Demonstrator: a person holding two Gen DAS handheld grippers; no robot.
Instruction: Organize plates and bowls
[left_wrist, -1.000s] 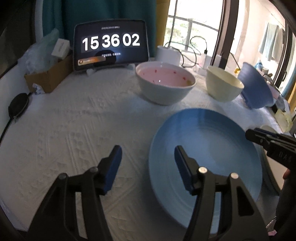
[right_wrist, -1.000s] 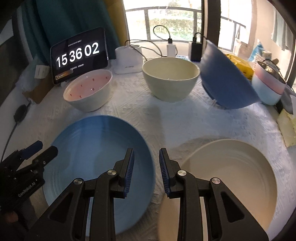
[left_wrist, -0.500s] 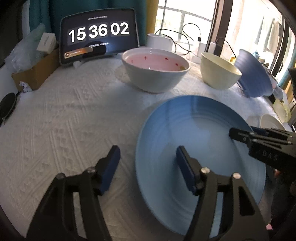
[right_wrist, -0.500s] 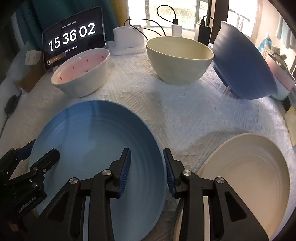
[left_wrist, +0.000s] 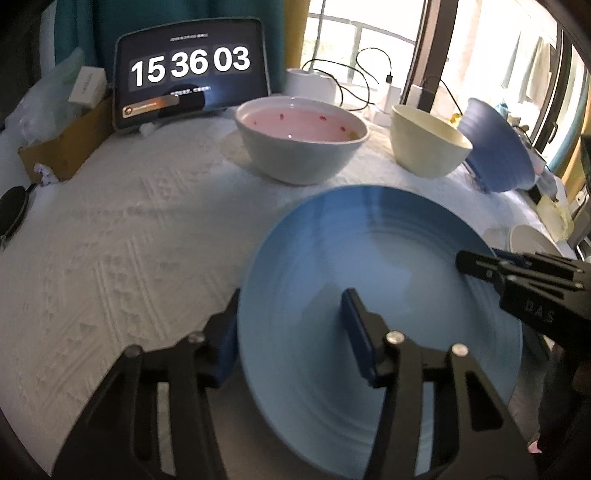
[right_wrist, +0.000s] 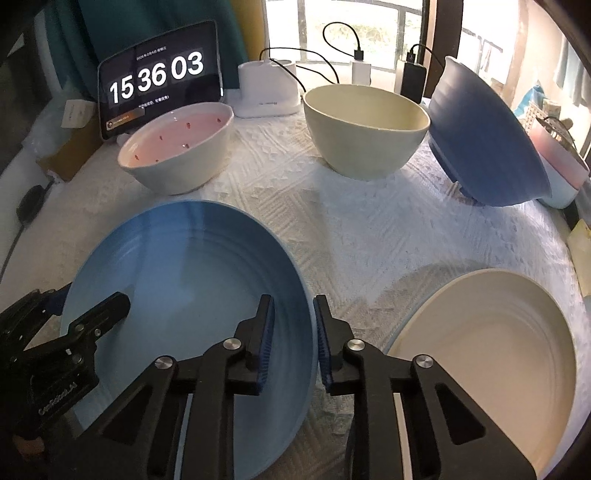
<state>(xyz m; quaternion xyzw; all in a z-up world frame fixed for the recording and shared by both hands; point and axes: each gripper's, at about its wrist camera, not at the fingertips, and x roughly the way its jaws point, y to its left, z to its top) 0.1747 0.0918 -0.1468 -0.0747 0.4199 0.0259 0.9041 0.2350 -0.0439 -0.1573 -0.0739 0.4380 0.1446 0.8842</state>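
A blue plate (left_wrist: 384, 295) (right_wrist: 192, 302) lies on the white tablecloth. My left gripper (left_wrist: 291, 328) is open and straddles the plate's left rim, one finger under or outside it and one over the plate. My right gripper (right_wrist: 293, 332) is open, its jaws a narrow gap apart, and straddles the plate's right rim. A cream plate (right_wrist: 487, 362) lies to the right. Behind stand a pink-lined bowl (right_wrist: 181, 147), a cream bowl (right_wrist: 365, 125) and a tilted dark blue bowl (right_wrist: 484, 140).
A tablet clock (right_wrist: 159, 81) stands at the back left beside a cardboard box (left_wrist: 66, 144). A white charger base (right_wrist: 269, 92), cables and power banks line the window sill. Stacked pink and pale blue bowls (right_wrist: 561, 166) sit at the far right.
Both grippers moved in onto the blue plate's rims from either side. The plate's left edge now sits between my left fingers and looks slightly lifted.
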